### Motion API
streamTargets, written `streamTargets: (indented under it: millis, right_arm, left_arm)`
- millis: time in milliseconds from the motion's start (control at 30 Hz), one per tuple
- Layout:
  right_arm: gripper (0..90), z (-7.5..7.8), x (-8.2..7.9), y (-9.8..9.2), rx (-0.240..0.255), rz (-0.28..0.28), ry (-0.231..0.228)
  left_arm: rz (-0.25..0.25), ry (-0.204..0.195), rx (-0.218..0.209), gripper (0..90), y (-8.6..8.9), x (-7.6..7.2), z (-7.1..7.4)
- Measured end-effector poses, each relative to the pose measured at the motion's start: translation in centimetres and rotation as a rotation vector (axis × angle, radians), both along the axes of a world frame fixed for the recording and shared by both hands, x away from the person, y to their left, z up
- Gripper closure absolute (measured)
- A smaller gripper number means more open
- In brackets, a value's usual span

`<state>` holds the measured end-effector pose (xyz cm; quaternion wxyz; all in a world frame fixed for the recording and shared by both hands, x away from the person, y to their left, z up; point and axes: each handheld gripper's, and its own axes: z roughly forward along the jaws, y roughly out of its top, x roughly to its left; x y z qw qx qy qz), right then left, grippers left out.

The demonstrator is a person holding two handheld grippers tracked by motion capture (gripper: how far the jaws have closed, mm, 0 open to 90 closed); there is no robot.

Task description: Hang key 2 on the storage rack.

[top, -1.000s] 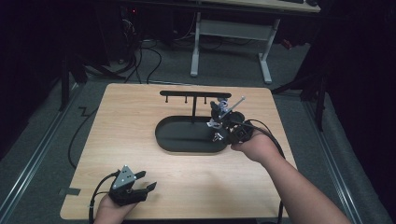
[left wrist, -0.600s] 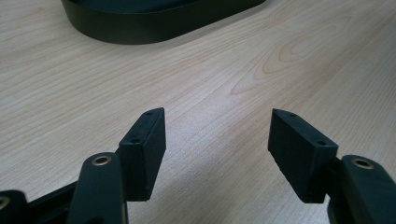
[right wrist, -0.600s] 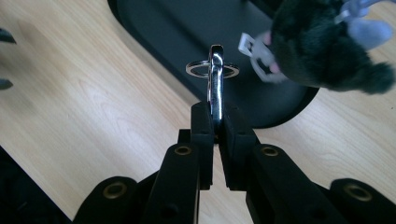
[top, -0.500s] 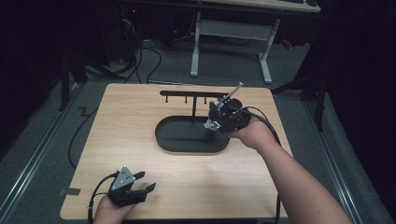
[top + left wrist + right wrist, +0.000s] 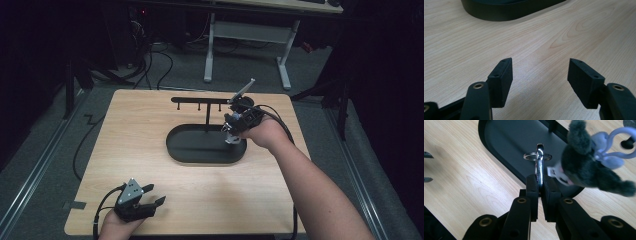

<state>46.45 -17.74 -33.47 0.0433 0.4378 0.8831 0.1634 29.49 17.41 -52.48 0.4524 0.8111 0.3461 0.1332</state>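
My right gripper (image 5: 539,183) is shut on a silver metal clasp (image 5: 539,162) that carries a key ring (image 5: 531,156) and a grey plush toy (image 5: 586,170) with a pale blue loop. In the high view the right gripper (image 5: 233,126) holds this keychain (image 5: 230,136) above the right end of the black oval tray (image 5: 190,152), just right of the post of the black hook rack (image 5: 200,100). At the table's front left corner my left gripper (image 5: 154,195) rests low, open. Nothing lies between its pads (image 5: 501,80) except bare wood.
The tray's dark rim (image 5: 509,11) lies ahead of the left gripper. The light wooden table (image 5: 135,130) has its front edge close to the left hand. A white desk frame (image 5: 250,35) and cables stand on the floor beyond the table.
The right hand has lifted the keychain and carried it away from me, toward the rack's right end. The left gripper has stayed where it was.
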Motion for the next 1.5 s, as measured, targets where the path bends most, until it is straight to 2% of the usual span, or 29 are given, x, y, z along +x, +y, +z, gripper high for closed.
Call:
streamTargets:
  millis: [100,400,533,600,767,933,1000,1167,1267,1333,1500]
  right_arm:
    - [85.3,0.5,0.5,0.1,0.005,-0.002,0.009]
    - [85.3,1.7,1.6,0.7,-0.011,-0.028,-0.006]
    - [85.3,2.0,2.0,1.0,-0.014,-0.021,-0.019]
    - [85.3,2.3,2.2,1.3,-0.012,-0.042,-0.023]
    - [85.3,2.6,2.9,1.6,-0.008,-0.045,-0.042]
    - [85.3,2.5,3.5,2.1,-0.037,-0.051,-0.058]
    - [85.3,2.4,3.7,2.2,-0.026,-0.066,-0.062]
    - [85.3,1.9,4.1,1.8,-0.044,-0.091,-0.081]
    - [85.3,1.5,4.2,1.5,-0.059,-0.095,-0.073]
    - [85.3,1.1,4.0,1.3,-0.051,-0.112,-0.057]
    - [85.1,0.0,3.9,1.1,-0.041,-0.105,-0.049]
  left_arm:
    - [0.002,0.000,-0.001,37.6,0.0,0.0,0.0]
    - [0.001,-0.002,0.000,37.5,0.1,0.0,0.0]
    - [0.000,-0.001,-0.001,37.5,0.1,0.0,0.0]
    - [0.000,0.001,-0.001,37.5,0.1,0.0,0.0]
    - [-0.001,-0.002,0.000,37.5,0.1,0.0,0.0]
    - [-0.002,0.000,0.000,37.5,0.2,0.0,0.0]
    - [-0.001,-0.001,-0.001,37.5,0.2,0.0,0.0]
    - [0.000,0.001,0.000,37.5,0.2,0.1,0.0]
    - [0.000,0.004,0.000,37.5,0.2,0.1,0.0]
    - [-0.002,0.005,0.004,37.5,0.2,0.1,0.0]
    - [-0.007,0.006,0.006,37.4,0.0,0.0,-0.1]
